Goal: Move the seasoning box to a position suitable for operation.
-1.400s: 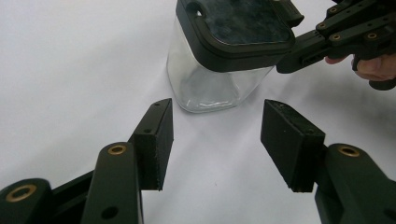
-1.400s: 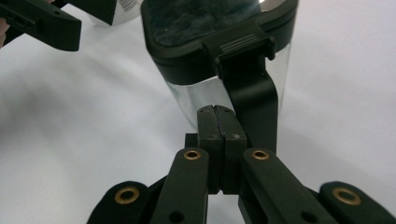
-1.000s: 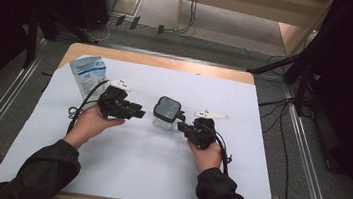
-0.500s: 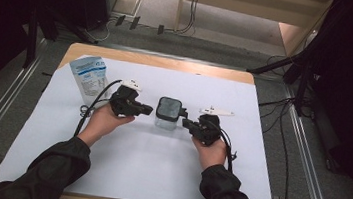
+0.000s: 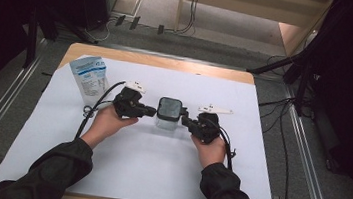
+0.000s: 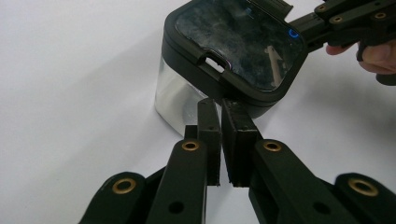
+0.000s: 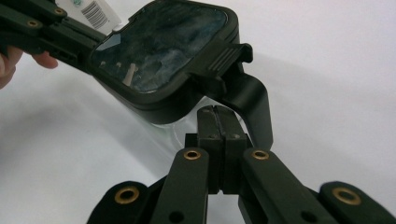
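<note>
Now the lidded container, standing mid-table on the white sheet, is being flanked by the left gripper, its jaws just closed to a narrow slit after shifting right toward it, and the right gripper, jaws shut, suggesting lid work is being started.

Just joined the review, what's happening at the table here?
A person works a small clear container with a dark lid in the middle of the white table, one tool on each side. The left tool has its jaws shut, tips at the lid's edge. The right tool is also shut, tips under the lid's latch. A blue-and-white pouch lies at the far left.
</note>
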